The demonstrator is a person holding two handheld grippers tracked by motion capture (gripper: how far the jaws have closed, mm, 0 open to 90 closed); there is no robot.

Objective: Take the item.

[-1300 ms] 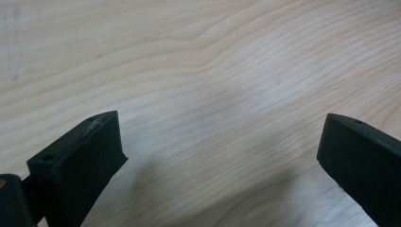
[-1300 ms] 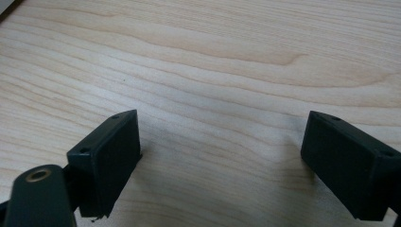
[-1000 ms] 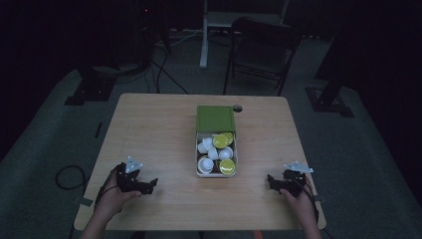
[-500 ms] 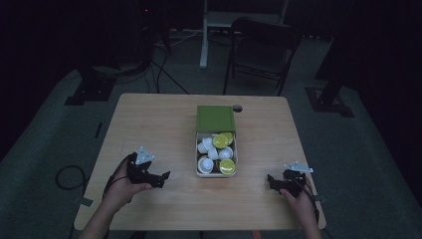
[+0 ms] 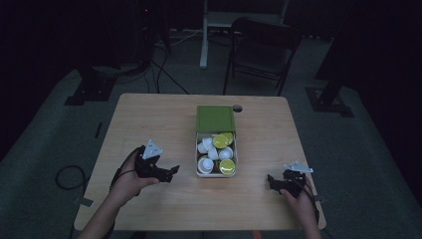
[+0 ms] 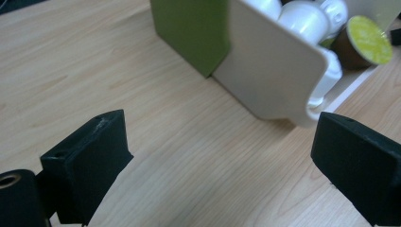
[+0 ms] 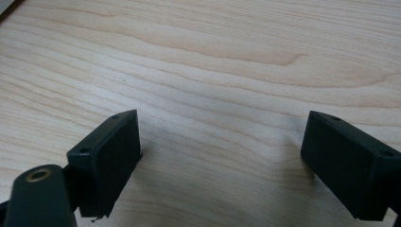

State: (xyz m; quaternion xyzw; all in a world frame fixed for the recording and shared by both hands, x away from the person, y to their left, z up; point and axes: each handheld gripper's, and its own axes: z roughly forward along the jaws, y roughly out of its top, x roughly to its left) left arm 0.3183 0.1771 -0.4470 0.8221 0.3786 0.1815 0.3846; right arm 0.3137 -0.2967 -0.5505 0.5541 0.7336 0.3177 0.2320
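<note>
You are on the approach — your left gripper (image 5: pixel 171 173) is lifted off the table (image 5: pixel 149 119) and aimed at the near left corner of the box (image 5: pixel 216 145), whose white tray of capsules (image 5: pixel 217 152) sits at the table's middle with its green sleeve (image 5: pixel 215 118) pushed back. The jaws have just been closing a little, yet they stand wide apart with nothing between them. Next, I judge, you need to carry on toward the tray and line the jaws up on its wall or on one capsule. Your left forearm angles inward, wrist raised. Your right gripper (image 5: pixel 271 182) rests low near the table's right front edge — jaws spread, empty.
</note>
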